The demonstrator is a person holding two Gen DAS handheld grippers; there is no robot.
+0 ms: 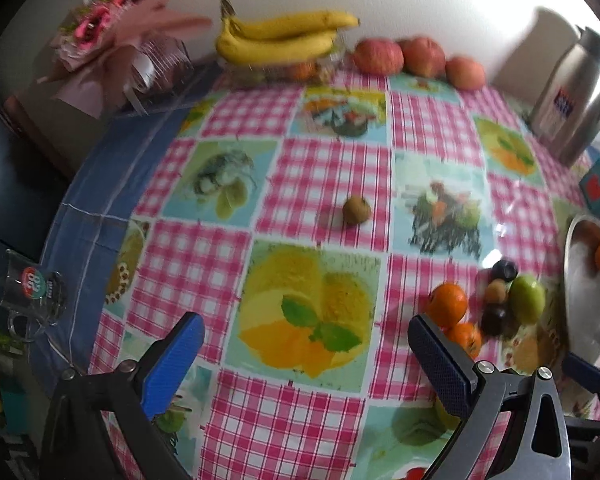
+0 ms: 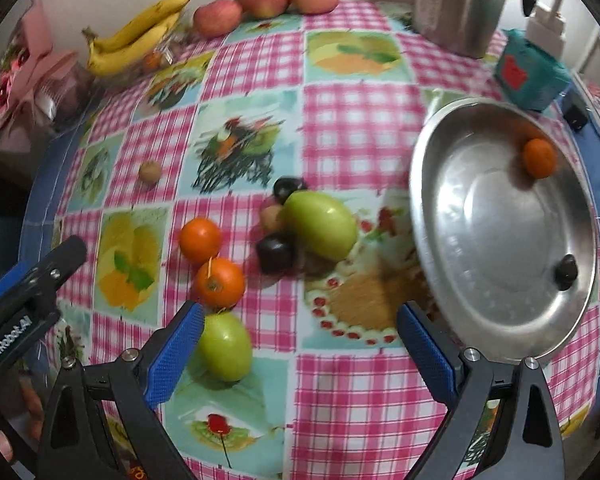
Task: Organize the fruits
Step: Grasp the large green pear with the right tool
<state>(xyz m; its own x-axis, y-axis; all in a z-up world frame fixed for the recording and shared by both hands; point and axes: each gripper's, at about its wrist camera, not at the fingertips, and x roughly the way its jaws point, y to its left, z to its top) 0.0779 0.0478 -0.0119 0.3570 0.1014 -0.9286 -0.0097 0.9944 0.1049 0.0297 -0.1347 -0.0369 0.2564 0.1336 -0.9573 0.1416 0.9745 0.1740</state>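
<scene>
Loose fruit lies on the checked tablecloth: two oranges point(image 2: 200, 239) point(image 2: 220, 282), two green fruits point(image 2: 321, 226) point(image 2: 226, 346), dark plums point(image 2: 275, 255) and a small brown fruit point(image 2: 149, 171). A steel plate point(image 2: 479, 264) at the right holds one orange point(image 2: 539, 157) and a dark fruit point(image 2: 566, 269). My right gripper point(image 2: 300, 344) is open and empty above the cloth, beside the near green fruit. My left gripper point(image 1: 305, 350) is open and empty; its right finger point(image 1: 439, 360) is near the oranges point(image 1: 448, 305). The lone brown fruit also shows in the left wrist view point(image 1: 356, 209).
Bananas point(image 1: 276, 40) and three apples point(image 1: 379, 56) sit along the far wall. A steel thermos point(image 1: 575, 96) and a teal box point(image 2: 531, 72) stand at the back right. A pink bouquet point(image 1: 112, 28) is at the back left. The table edge drops off at the left.
</scene>
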